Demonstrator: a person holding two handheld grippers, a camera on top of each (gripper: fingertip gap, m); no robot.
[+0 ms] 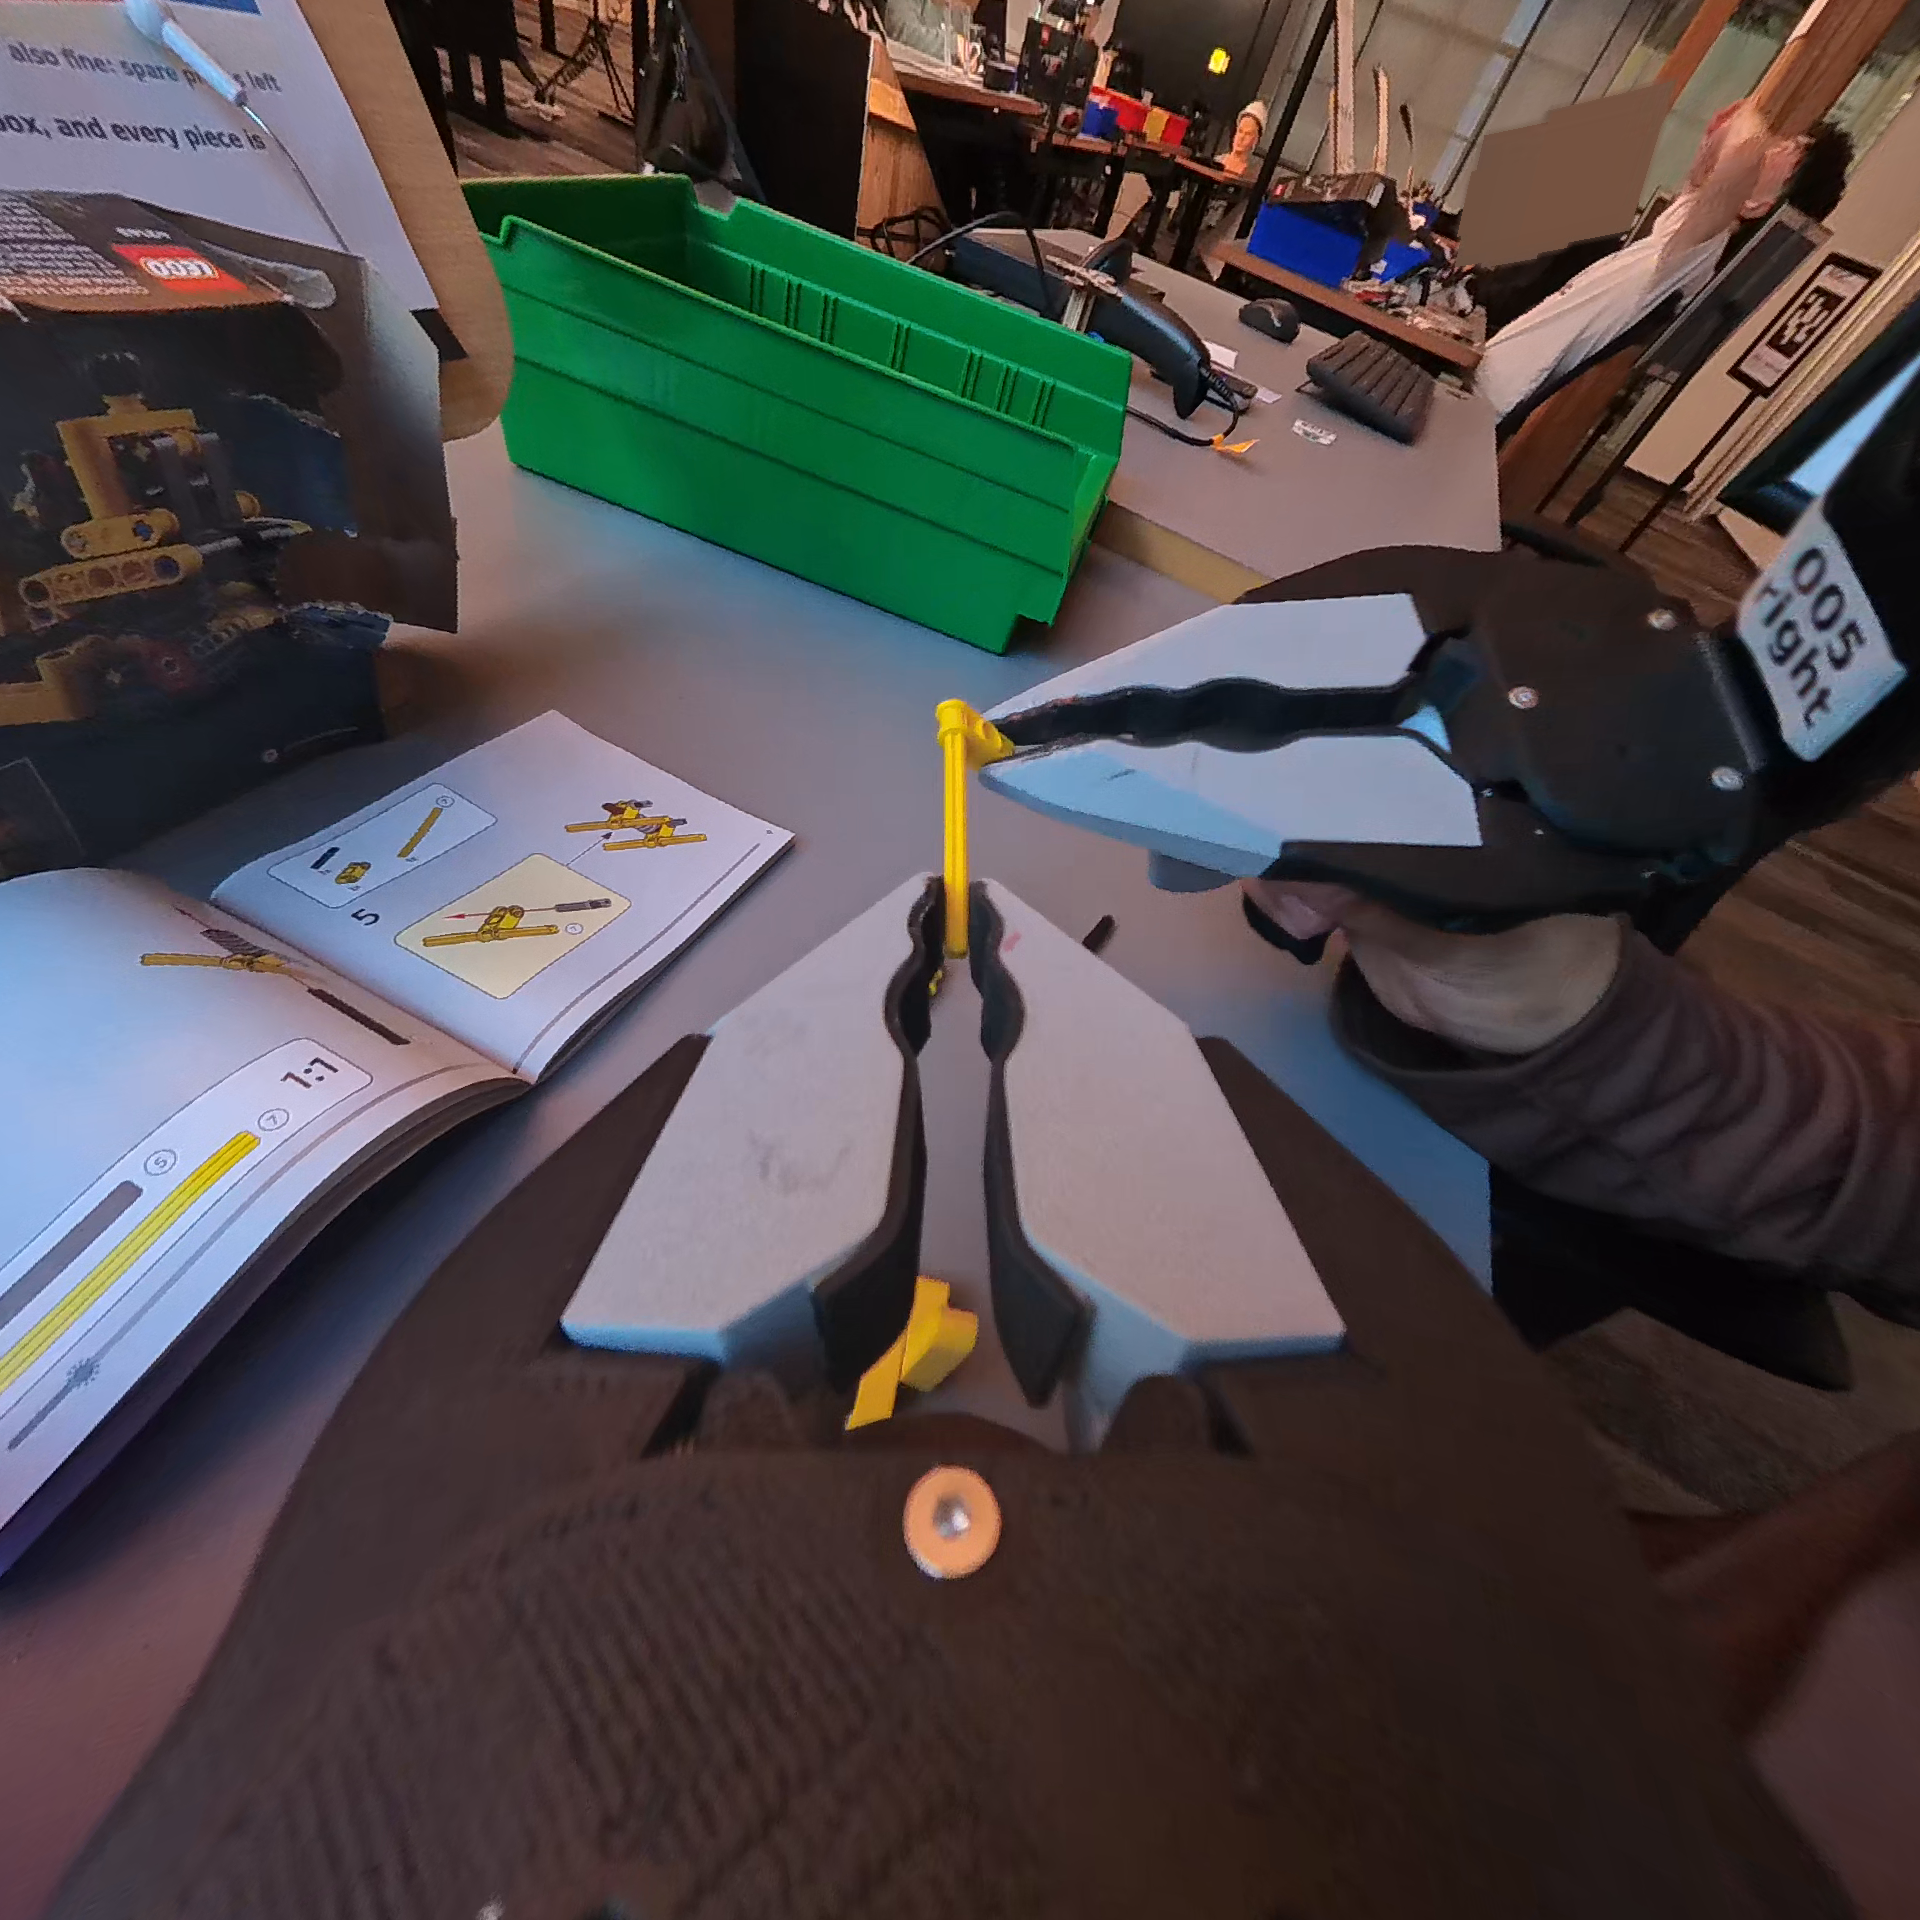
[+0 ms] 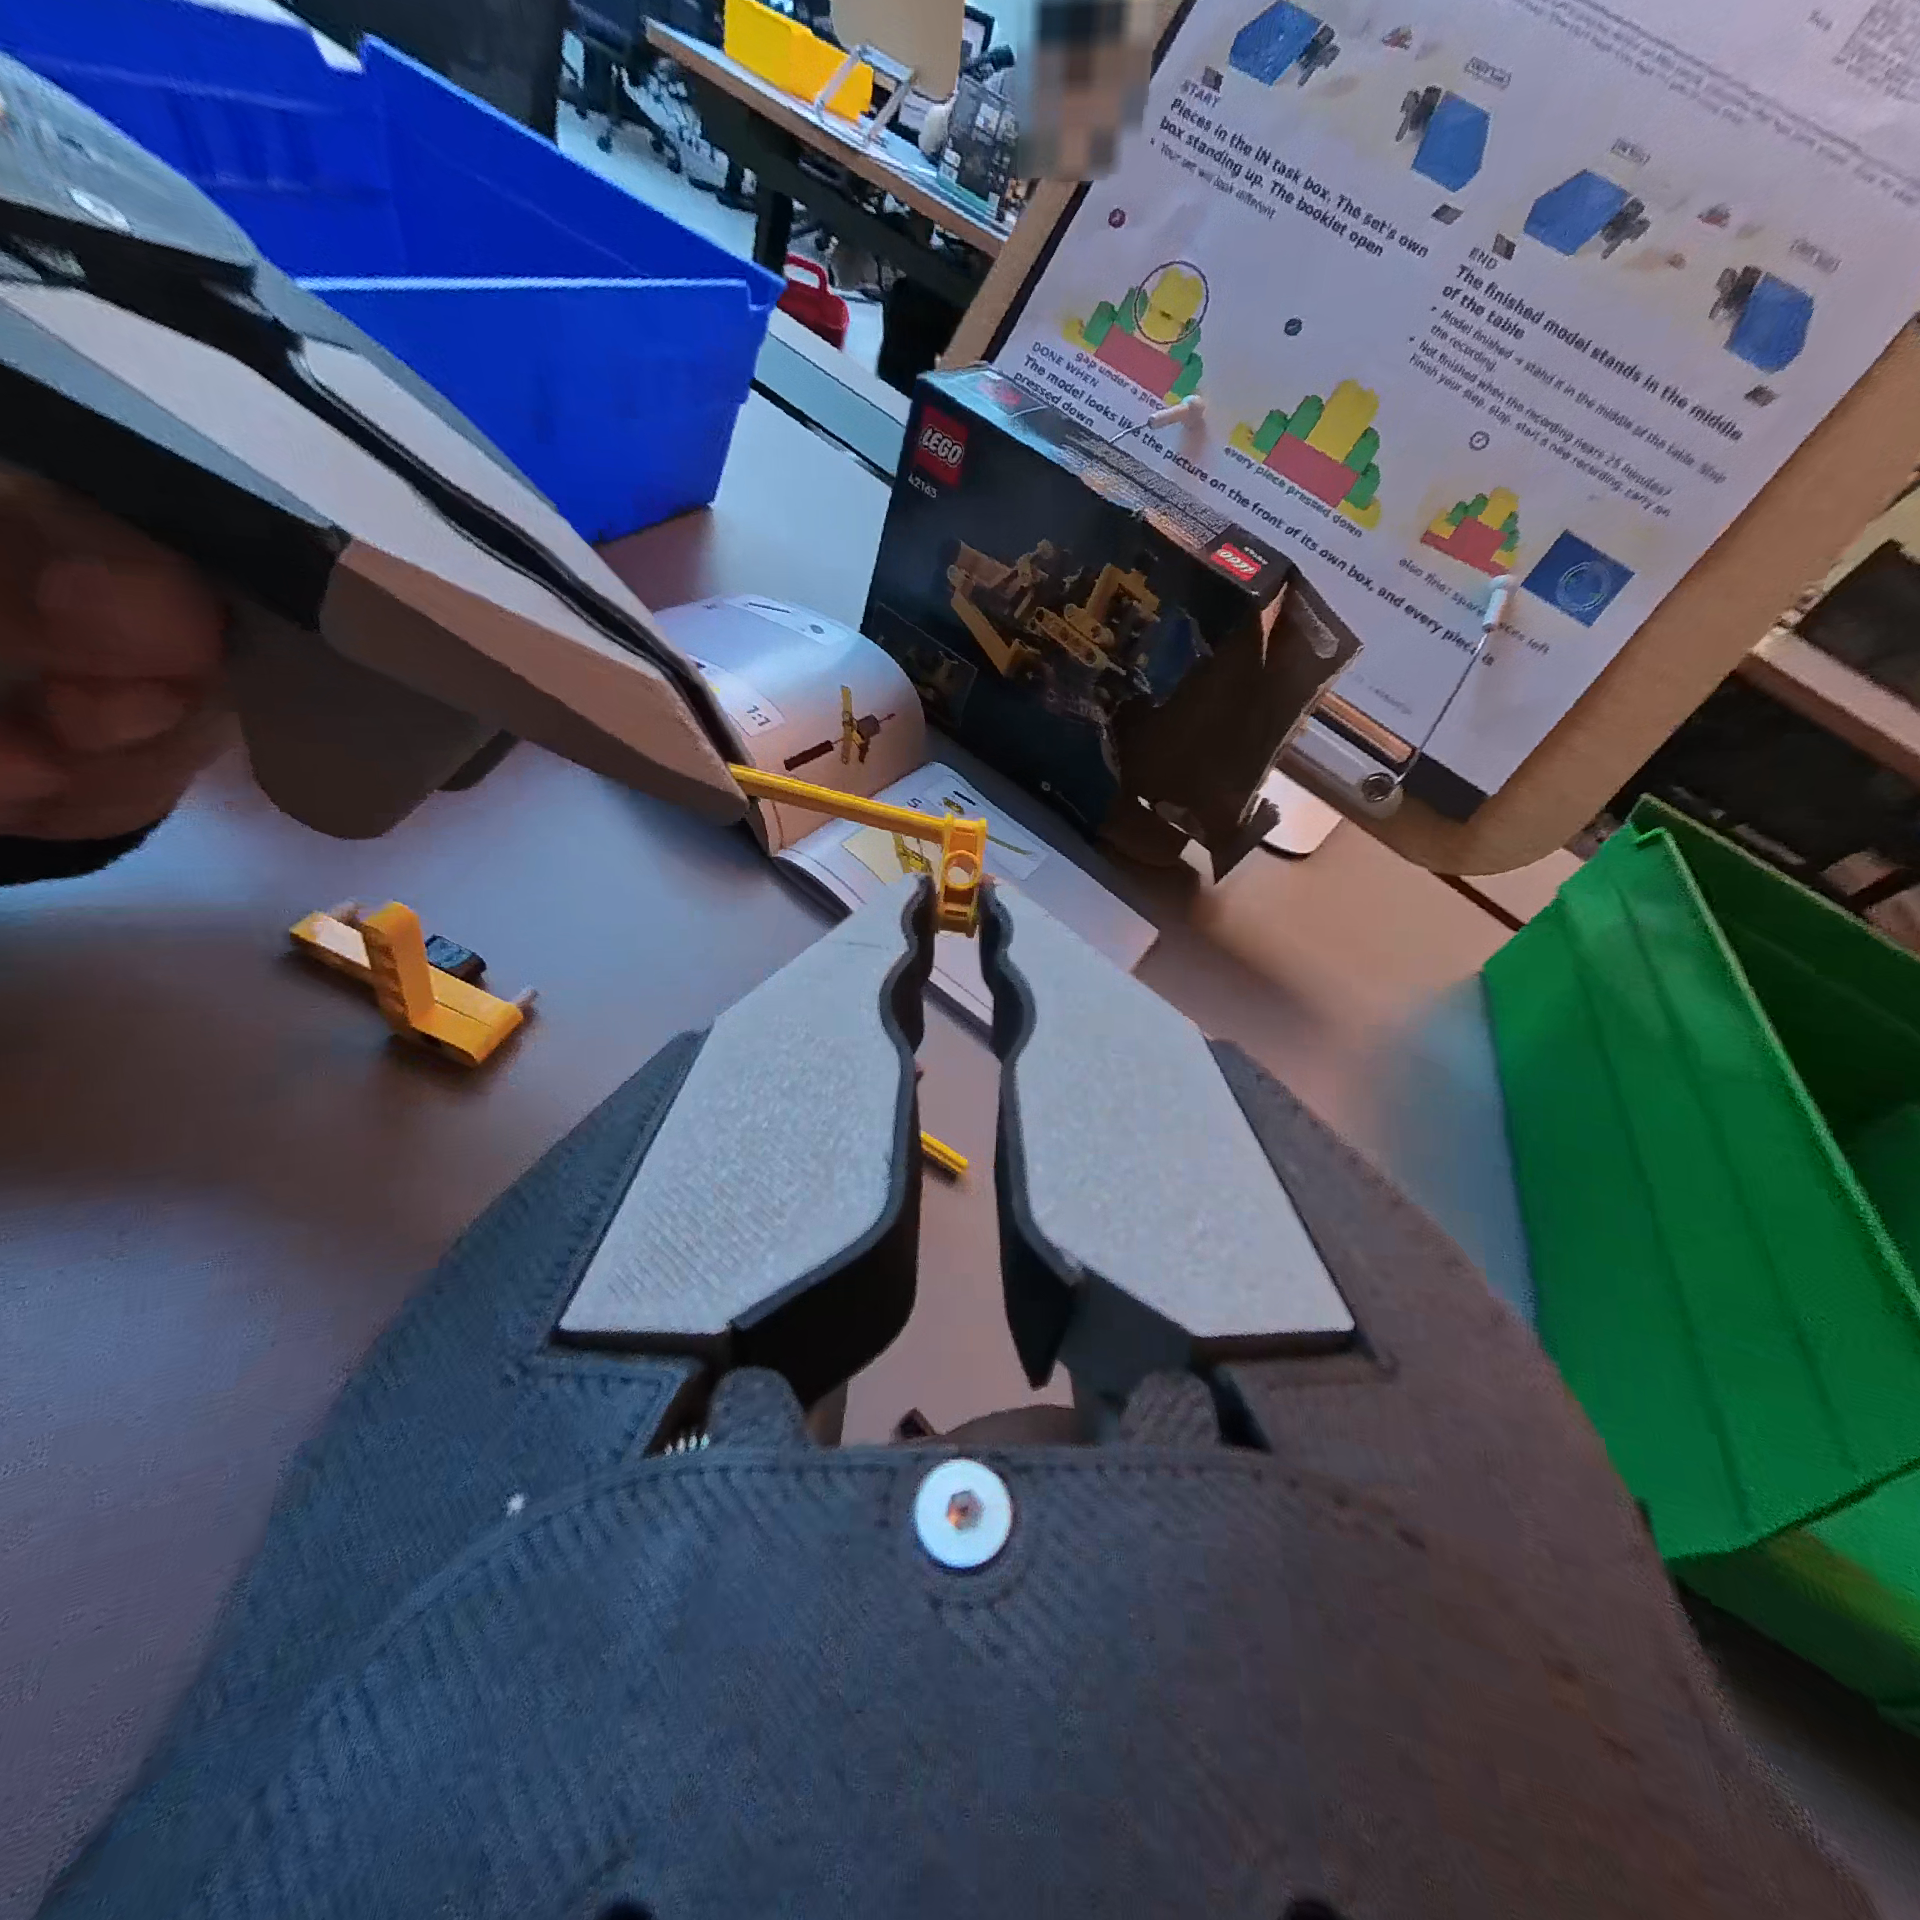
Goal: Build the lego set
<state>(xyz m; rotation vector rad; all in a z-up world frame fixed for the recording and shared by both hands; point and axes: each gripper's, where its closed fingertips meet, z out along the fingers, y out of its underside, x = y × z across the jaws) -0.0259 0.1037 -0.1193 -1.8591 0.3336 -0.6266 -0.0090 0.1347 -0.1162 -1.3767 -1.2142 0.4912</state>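
Above the grey table (image 1: 727,665), beside the open instruction booklet (image 1: 499,894), the left gripper (image 1: 951,914) is clenched on a yellow axle (image 1: 953,842). At the axle's far end, the right gripper (image 2: 951,899) pinches a yellow connector (image 2: 961,878). A yellow subassembly (image 2: 410,982) lies on the tabletop.

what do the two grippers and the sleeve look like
Both the left gripper and right gripper have flat grey wedge fingers lined with wavy black pads, on ribbed black printed bodies with a silver screw. The right one carries a white label. The sleeve is dark brown.
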